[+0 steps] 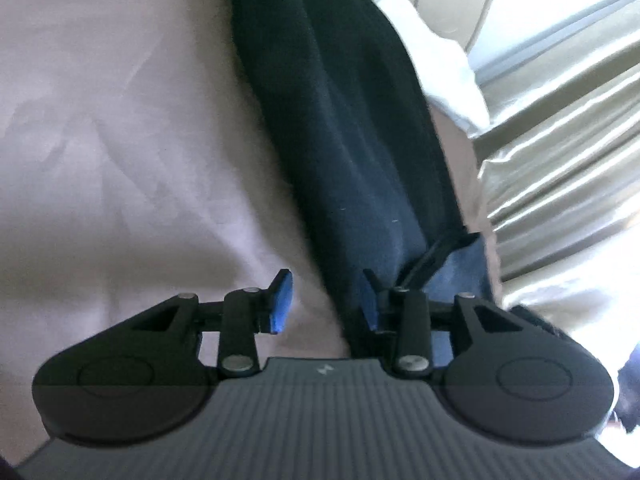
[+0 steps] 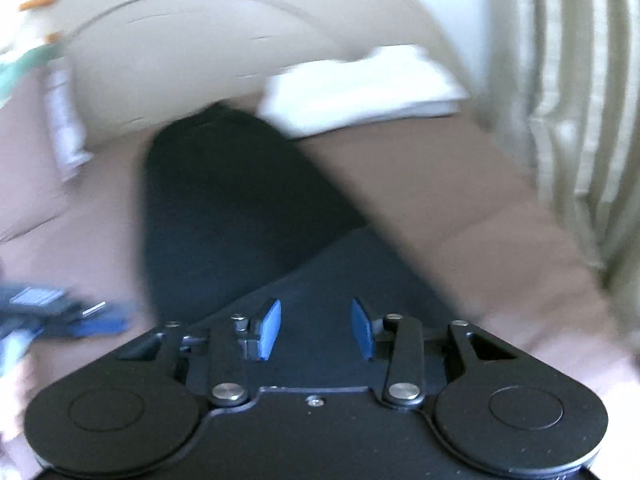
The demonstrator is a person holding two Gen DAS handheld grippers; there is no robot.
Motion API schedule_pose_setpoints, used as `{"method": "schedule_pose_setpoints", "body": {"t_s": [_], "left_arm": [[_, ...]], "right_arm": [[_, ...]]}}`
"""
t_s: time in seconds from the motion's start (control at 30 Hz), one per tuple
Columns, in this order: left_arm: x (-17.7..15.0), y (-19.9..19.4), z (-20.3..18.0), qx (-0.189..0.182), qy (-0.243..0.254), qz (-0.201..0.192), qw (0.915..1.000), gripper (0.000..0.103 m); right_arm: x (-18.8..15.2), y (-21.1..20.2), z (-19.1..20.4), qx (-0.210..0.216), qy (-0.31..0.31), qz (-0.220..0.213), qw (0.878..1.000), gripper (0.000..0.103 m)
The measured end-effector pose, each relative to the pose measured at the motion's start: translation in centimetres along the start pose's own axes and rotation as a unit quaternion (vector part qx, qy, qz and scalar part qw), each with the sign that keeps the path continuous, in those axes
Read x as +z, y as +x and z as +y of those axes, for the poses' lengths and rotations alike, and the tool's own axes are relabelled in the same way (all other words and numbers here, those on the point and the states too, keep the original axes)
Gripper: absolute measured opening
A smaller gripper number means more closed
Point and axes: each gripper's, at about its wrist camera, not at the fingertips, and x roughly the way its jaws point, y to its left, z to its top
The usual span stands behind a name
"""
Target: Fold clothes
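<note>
On the left, your left gripper [image 1: 326, 302] is open over the sheet [image 1: 120, 120], and nothing is between its pads. The dark garment [image 1: 352, 140] lies long on the bed, touching only the inner pad. If you close here, I think you catch one thin edge, or the sheet together with it. On the right, your right gripper [image 2: 316, 330] is also open and empty, above the garment's near fold. The picture is blurred, so a fast pinch may miss or pull the fold crooked toward the white cloth [image 2: 360, 88].
</note>
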Motion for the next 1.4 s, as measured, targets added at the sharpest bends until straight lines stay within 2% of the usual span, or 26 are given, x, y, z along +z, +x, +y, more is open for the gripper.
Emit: {"method": "schedule_pose_setpoints", "body": {"t_s": [0.07,0.13,0.17,0.23,0.3,0.33,0.4,0.47,0.6,0.73,0.8,0.9,0.93,1.0,1.07,1.13,1.17,1.2,1.23,1.3,1.33,1.4], "left_arm": [[-0.1,0.4,-0.1,0.015,0.005,0.013,0.9998,0.036],[-0.1,1.4,-0.2,0.032,0.009,0.031,0.999,0.044],[-0.1,1.8,-0.3,0.04,0.012,0.039,0.9984,0.046],[0.2,2.2,-0.4,0.042,0.015,0.048,0.9978,0.046],[1.8,1.9,-0.6,0.033,0.008,0.043,0.9985,0.048],[2.9,1.6,-0.7,0.031,0.005,0.034,0.9989,0.05],[5.3,1.1,-0.8,0.03,0.002,0.014,0.9994,0.06],[8.3,0.9,-1.0,0.055,0.022,-0.008,0.9982,0.064],[14.3,2.5,-0.3,0.096,0.064,-0.039,0.9925,0.064],[19.4,4.3,1.6,0.083,0.071,-0.06,0.9922,0.065],[21.4,5.2,2.6,0.073,0.061,-0.071,0.993,0.076],[23.7,6.8,4.4,0.043,0.028,-0.057,0.997,0.079],[24.4,7.5,4.9,0.033,0.016,-0.051,0.998,0.079],[24.8,8.8,5.5,0.009,-0.003,-0.05,0.9987,0.094],[25.1,9.7,5.8,-0.006,-0.015,-0.057,0.9982,0.099],[25.5,10.3,4.9,0.013,-0.013,-0.063,0.9978,0.101],[25.6,10.7,4.0,0.034,0.003,-0.065,0.9973,0.098],[25.4,11.1,3.0,0.058,0.031,-0.069,0.9955,0.074],[25.1,11.0,2.0,0.075,0.058,-0.077,0.9926,0.066],[23.8,9.7,0.0,0.084,0.112,-0.108,0.9843,0.038],[23.2,9.1,-1.1,0.089,0.139,-0.123,0.9786,0.032],[21.6,7.1,-3.5,0.103,0.181,-0.153,0.966,0.03]], "right_arm": [[-2.3,0.9,2.9,0.021,-0.025,0.012,0.999,0.049],[-5.0,3.4,4.8,0.025,-0.039,0.057,0.997,0.05],[-6.1,5.3,5.6,0.006,-0.059,0.076,0.995,0.05],[-6.9,5.7,7.4,-0.022,-0.113,0.066,0.991,0.055],[-5.5,5.0,8.2,-0.022,-0.126,0.072,0.989,0.055],[-4.5,4.2,8.5,-0.018,-0.129,0.053,0.99,0.055],[-2.2,2.9,8.8,-0.005,-0.12,0.013,0.993,0.056],[-0.4,3.1,8.6,0.008,-0.085,0.0,0.996,0.057],[1.3,5.3,8.3,0.021,-0.024,-0.007,0.999,0.057],[1.8,6.6,7.7,0.017,-0.024,0.007,1.0,0.057],[2.2,6.7,7.2,0.007,-0.032,0.015,0.999,0.057],[2.2,6.4,6.0,-0.01,-0.031,0.025,0.999,0.057],[2.2,6.3,5.5,-0.015,-0.029,0.028,0.999,0.057],[2.6,6.9,4.4,-0.022,-0.019,0.032,0.999,0.057],[2.8,7.2,3.5,-0.03,-0.006,0.035,0.999,0.057],[2.8,7.2,2.9,-0.039,0.009,0.036,0.999,0.057],[2.8,7.3,2.6,-0.046,0.015,0.036,0.998,0.057],[2.9,7.2,2.5,-0.052,0.02,0.037,0.998,0.057],[2.8,6.9,2.4,-0.055,0.023,0.035,0.998,0.057],[2.7,6.2,2.4,-0.059,0.026,0.031,0.997,0.057],[2.6,5.6,2.3,-0.06,0.026,0.03,0.997,0.057],[2.7,4.6,1.6,-0.056,0.039,0.024,0.997,0.057]]}}
